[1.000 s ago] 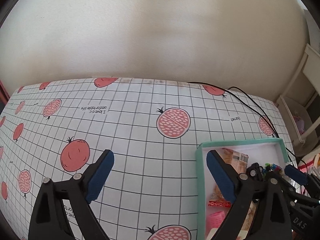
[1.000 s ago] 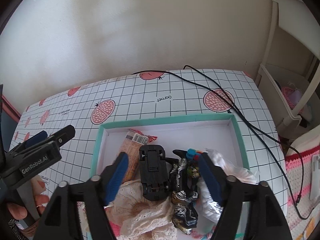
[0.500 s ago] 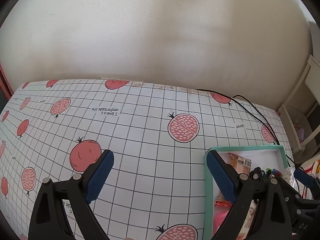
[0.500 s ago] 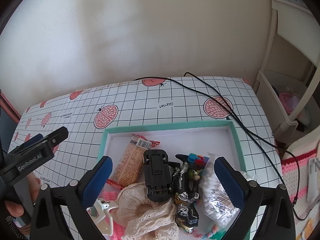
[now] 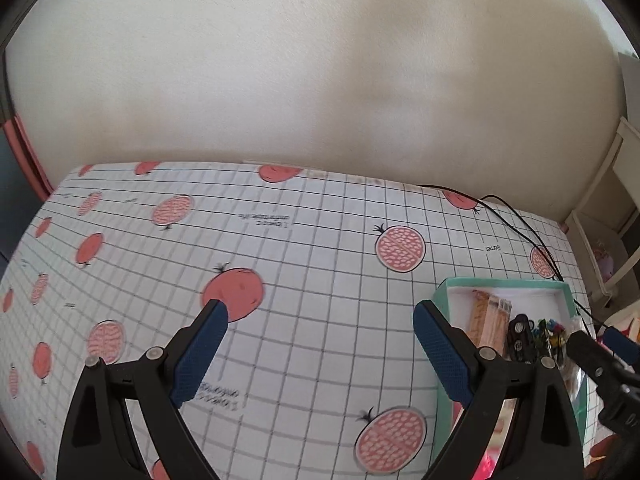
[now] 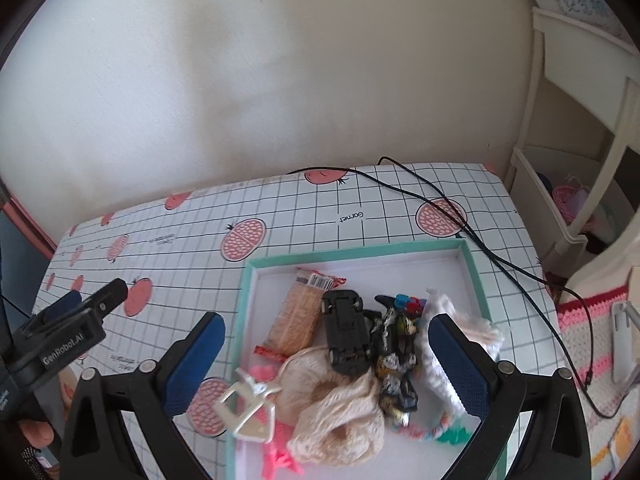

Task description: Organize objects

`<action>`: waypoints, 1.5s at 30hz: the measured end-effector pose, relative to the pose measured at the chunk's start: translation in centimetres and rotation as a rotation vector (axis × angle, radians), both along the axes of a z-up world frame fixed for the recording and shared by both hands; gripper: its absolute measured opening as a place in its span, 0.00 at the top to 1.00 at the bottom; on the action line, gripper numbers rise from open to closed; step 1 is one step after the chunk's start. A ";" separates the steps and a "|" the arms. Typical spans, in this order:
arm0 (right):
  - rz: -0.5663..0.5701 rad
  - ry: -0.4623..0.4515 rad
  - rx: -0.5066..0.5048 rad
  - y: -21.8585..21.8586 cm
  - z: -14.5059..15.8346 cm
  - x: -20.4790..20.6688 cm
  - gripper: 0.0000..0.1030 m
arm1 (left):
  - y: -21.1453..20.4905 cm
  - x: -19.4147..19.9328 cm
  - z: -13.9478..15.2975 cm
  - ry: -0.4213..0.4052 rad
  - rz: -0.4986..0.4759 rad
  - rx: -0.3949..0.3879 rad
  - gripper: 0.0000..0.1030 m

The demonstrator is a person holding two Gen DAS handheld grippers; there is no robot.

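Observation:
A teal-rimmed white box [image 6: 246,292] sits on the table's right part, seen also in the left wrist view as the box [image 5: 444,286]. Inside lie a snack bar [image 6: 298,316], a black toy car [image 6: 344,330] on its roof, cream lace fabric [image 6: 332,408], dark candy wrappers [image 6: 394,372], a white fluffy packet [image 6: 464,328] and a white plastic clip [image 6: 246,406]. My right gripper [image 6: 326,354] hangs open above the box, holding nothing. My left gripper [image 5: 318,338] is open over bare tablecloth left of the box.
The tablecloth [image 5: 304,240] is a white grid with pomegranate prints. A black cable [image 6: 452,216] runs across the table's right side and off its edge. A cream shelf unit [image 6: 560,184] stands to the right, and a wall closes the back.
The right gripper opened wide and pulled up and back from the box contents. The left gripper drew back and leftward, so the box now appears smaller at the right.

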State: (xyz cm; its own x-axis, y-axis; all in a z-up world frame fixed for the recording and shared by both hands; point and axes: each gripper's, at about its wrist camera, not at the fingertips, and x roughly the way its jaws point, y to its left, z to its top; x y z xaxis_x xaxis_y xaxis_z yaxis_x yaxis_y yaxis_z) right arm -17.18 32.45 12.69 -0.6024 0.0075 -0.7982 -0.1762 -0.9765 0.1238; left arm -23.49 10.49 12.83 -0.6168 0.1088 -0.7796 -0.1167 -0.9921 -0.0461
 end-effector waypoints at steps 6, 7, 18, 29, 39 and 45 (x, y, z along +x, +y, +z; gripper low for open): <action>0.003 0.022 0.021 -1.6 2.1 2.9 0.00 | -1.6 3.1 1.6 0.020 -0.007 0.033 0.09; 0.002 0.024 0.033 -2.0 2.4 3.6 0.00 | -1.8 3.7 1.8 0.021 -0.004 0.031 0.09; 0.015 0.066 0.046 -5.0 4.0 10.1 0.00 | -4.8 10.6 1.9 0.054 -0.018 0.029 0.09; 0.017 0.059 0.040 -6.5 1.2 15.9 0.00 | -7.1 16.5 -0.5 0.045 -0.033 0.035 0.09; 0.010 0.033 0.037 -6.8 -2.5 19.6 0.00 | -8.8 19.9 -4.6 -0.011 -0.004 0.024 0.09; 0.011 0.013 0.051 -7.4 -4.7 20.7 0.00 | -9.2 21.6 -7.1 -0.039 -0.010 0.003 0.09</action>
